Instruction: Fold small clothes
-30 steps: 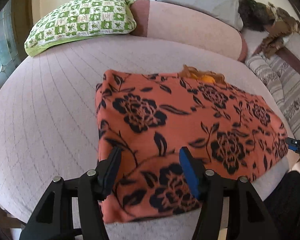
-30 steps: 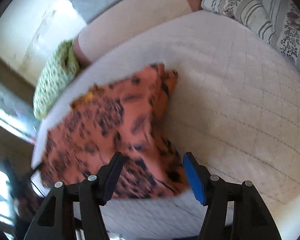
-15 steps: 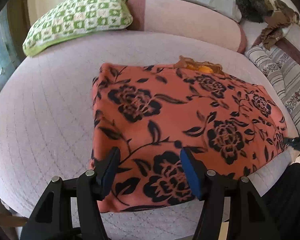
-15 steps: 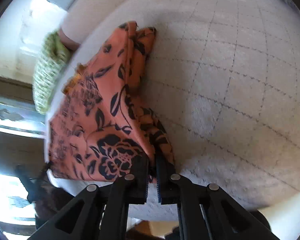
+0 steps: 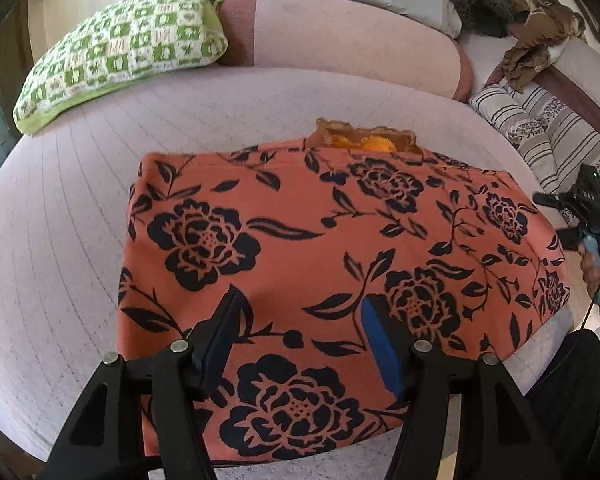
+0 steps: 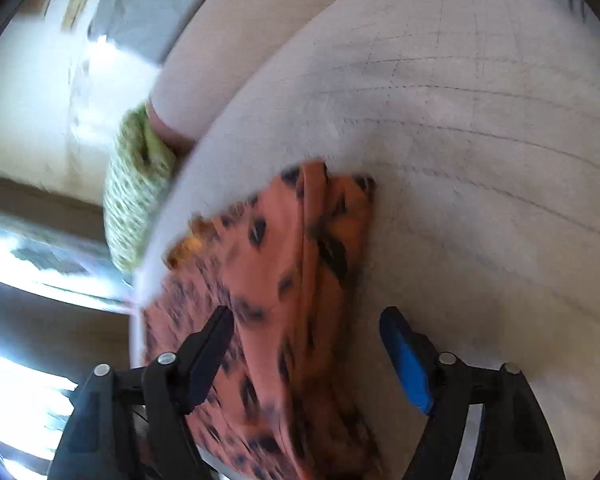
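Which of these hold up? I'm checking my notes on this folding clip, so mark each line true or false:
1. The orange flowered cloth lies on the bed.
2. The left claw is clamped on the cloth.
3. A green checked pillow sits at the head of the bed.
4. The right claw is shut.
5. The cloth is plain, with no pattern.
1. True: the orange flowered cloth lies flat on the bed.
2. False: the left claw is open above the cloth, pads not pressing it.
3. True: the green checked pillow sits at the far left.
4. False: the right claw is open, its jaws having just been opening, with the cloth's edge between them.
5. False: it bears black flowers and leaves.
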{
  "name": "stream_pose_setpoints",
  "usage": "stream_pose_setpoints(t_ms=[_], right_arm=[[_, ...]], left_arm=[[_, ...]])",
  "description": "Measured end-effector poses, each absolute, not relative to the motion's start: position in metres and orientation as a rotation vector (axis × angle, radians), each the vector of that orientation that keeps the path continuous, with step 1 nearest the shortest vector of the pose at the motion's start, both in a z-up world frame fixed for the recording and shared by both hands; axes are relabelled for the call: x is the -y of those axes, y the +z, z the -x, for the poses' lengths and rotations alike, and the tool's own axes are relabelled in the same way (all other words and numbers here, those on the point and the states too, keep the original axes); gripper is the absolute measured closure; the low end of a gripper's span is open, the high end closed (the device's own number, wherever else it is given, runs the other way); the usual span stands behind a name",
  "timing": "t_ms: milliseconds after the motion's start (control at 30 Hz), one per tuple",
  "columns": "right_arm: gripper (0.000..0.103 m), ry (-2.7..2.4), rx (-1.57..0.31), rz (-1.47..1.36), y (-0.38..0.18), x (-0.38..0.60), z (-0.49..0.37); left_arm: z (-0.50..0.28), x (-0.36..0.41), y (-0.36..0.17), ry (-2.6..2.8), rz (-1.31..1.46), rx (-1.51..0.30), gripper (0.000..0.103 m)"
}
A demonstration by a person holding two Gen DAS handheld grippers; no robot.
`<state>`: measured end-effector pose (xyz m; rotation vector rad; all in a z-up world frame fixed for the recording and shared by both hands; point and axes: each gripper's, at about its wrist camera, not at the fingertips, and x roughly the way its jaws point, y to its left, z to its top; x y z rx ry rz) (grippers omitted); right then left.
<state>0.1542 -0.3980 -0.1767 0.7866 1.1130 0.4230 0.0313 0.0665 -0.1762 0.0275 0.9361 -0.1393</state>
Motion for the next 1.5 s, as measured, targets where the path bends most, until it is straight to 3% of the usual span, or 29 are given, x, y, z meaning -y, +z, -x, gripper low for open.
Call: stream_pose_setpoints(t_ms=[33,67,100,133,200,300,367,467,500,533,567,667,700,733,767,900,967,1000,1033,1067,1100,1133,1267,1367,1500], right_arm=[[0.037,0.422,-1.133,-0.770,-0.179,0.394,-0.160],[0.047,0.423,-1.144,-0.761,-0.182,0.389,-0.165],[0.069,0.433,-1.148,-0.760,-0.184,0.388,-0.170],[0.079,0.420,-1.142,-0.757,-0.183,0.389,-0.173],[0.087,0.407,-1.071,-0.749,-0.169,0.389,-0.179],[0.088,0.449,-0.918,-0.663,-0.132,0.384,-0.167],[0.087,0.379,-0.992,-0.611,-0.150,0.386,-0.179],[0.077,0.350,-1.060,-0.682,-0.175,0.397,-0.180],[0.062,0.341,-1.036,-0.690,-0.170,0.400,-0.178],[0.032,0.334,-1.002,-0.696,-0.164,0.400,-0.178],[0.022,0.328,-0.970,-0.708,-0.158,0.402,-0.179],[0.019,0.322,-1.036,-0.724,-0.163,0.402,-0.195],[0.024,0.330,-1.071,-0.734,-0.169,0.401,-0.203],[0.059,0.333,-1.080,-0.718,-0.168,0.399,-0.208],[0.085,0.346,-1.084,-0.685,-0.163,0.394,-0.212],[0.088,0.372,-0.955,-0.482,-0.117,0.374,-0.207],[0.082,0.290,-1.056,-0.439,-0.141,0.376,-0.220],[0.074,0.246,-1.163,-0.451,-0.164,0.380,-0.225],[0.069,0.248,-1.124,-0.518,-0.165,0.389,-0.218],[0.058,0.234,-1.090,-0.543,-0.159,0.394,-0.211],[0.031,0.214,-1.048,-0.563,-0.148,0.399,-0.199],[0.026,0.213,-0.997,-0.589,-0.137,0.405,-0.181],[0.026,0.284,-0.980,-0.566,-0.110,0.403,-0.124],[0.026,0.559,-0.958,-0.708,-0.098,0.380,-0.093],[0.026,0.599,-0.932,-0.769,-0.117,0.362,-0.098]], left_arm=[[-0.032,-0.068,-0.179,-0.136,-0.026,-0.944,0.040],[-0.034,-0.069,-0.182,-0.132,-0.024,-0.951,0.040],[-0.035,-0.071,-0.185,-0.131,-0.021,-0.958,0.040],[-0.037,-0.071,-0.187,-0.131,-0.019,-0.961,0.040],[-0.038,-0.071,-0.189,-0.133,-0.024,-0.960,0.040],[-0.039,-0.070,-0.193,-0.141,-0.052,-0.945,0.038],[-0.042,-0.070,-0.199,-0.141,-0.052,-0.946,0.037],[-0.043,-0.069,-0.198,-0.139,-0.055,-0.941,0.036],[-0.042,-0.070,-0.198,-0.142,-0.052,-0.940,0.036],[-0.043,-0.070,-0.198,-0.145,-0.051,-0.940,0.036],[-0.043,-0.070,-0.198,-0.146,-0.054,-0.940,0.036],[-0.042,-0.069,-0.197,-0.144,-0.056,-0.940,0.035],[-0.042,-0.069,-0.197,-0.145,-0.055,-0.940,0.035],[-0.042,-0.070,-0.197,-0.146,-0.054,-0.940,0.035],[-0.041,-0.070,-0.197,-0.148,-0.053,-0.939,0.035],[-0.039,-0.073,-0.198,-0.159,-0.058,-0.925,0.035],[-0.039,-0.071,-0.199,-0.155,-0.065,-0.917,0.033],[-0.038,-0.069,-0.199,-0.151,-0.069,-0.917,0.033],[-0.038,-0.069,-0.198,-0.148,-0.071,-0.920,0.032],[-0.037,-0.069,-0.197,-0.149,-0.070,-0.922,0.033],[-0.036,-0.070,-0.196,-0.153,-0.060,-0.921,0.033],[-0.035,-0.072,-0.195,-0.154,-0.050,-0.924,0.033],[-0.030,-0.077,-0.191,-0.151,-0.013,-0.921,0.032],[-0.025,-0.080,-0.188,-0.147,0.016,-0.920,0.032],[-0.014,-0.080,-0.180,-0.154,0.026,-0.908,0.032]])
